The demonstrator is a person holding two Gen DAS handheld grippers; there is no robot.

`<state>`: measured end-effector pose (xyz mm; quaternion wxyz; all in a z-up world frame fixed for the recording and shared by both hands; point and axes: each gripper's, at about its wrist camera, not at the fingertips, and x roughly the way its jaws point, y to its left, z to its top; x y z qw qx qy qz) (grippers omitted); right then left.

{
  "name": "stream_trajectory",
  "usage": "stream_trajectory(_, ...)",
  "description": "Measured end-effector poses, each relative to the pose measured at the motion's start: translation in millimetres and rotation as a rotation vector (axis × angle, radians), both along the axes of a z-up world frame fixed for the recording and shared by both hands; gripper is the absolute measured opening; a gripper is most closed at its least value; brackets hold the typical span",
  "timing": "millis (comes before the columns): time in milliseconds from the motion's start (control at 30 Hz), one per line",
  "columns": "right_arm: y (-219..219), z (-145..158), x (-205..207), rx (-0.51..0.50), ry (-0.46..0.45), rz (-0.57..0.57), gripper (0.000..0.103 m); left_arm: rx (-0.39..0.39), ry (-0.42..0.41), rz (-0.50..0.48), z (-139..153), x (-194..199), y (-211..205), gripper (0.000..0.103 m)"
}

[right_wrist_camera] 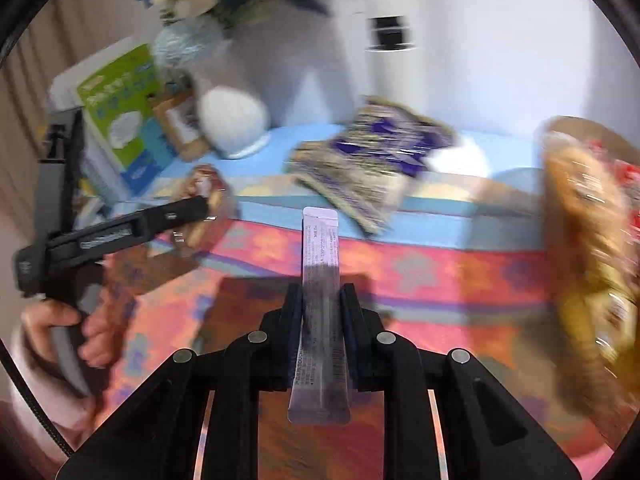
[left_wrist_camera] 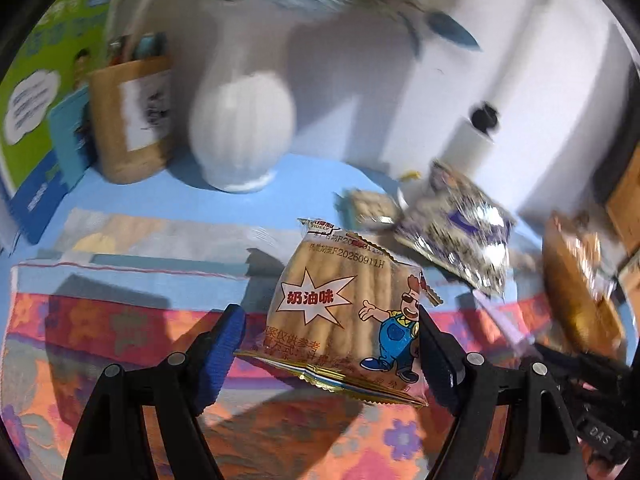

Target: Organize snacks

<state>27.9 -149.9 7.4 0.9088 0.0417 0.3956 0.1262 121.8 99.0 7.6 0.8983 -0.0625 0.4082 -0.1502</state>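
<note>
flowered desk cloth [left_wrist_camera: 120, 320] below. left gripper [left_wrist_camera: 332, 344] pinches biscuit packet [left_wrist_camera: 340, 312]; right gripper [right_wrist_camera: 320, 312] pinches stick sachet [right_wrist_camera: 320, 320]. carrying step; next: sort each with like snacks.

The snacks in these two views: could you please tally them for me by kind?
Biscuit-stick packet: 1
Thin stick sachet: 1
Silver-purple foil bag: 1
Clear packet of golden-brown snack: 1
Small pale packet, blurred: 1
Total: 5

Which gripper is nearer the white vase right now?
Left. The left gripper, holding the biscuit packet, sits close before the white vase; the right gripper is farther back.
</note>
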Motion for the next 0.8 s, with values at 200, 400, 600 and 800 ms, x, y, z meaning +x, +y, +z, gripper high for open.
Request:
stream_trajectory(200, -4, -19, 0, -0.099, 0.008, -0.011, 0.103, 0.344, -0.011, 0.001, -18, -1, -47, 0.103)
stream_trajectory(400, 5, -27, 13, -0.212, 0.067, -0.042, 0.103, 0.243, 0.041, 0.003, -20, 6, -33, 0.103)
stream_trajectory(600, 5, -25, 16, -0.224, 0.066, -0.056, 0.103, 0.26, 0.033, 0.005, -19, 3, -36, 0.103)
stream_trajectory(800, 5, -26, 20, -0.217, 0.06, -0.053, 0.103, 0.258, 0.035, 0.004, -20, 5, -36, 0.103)
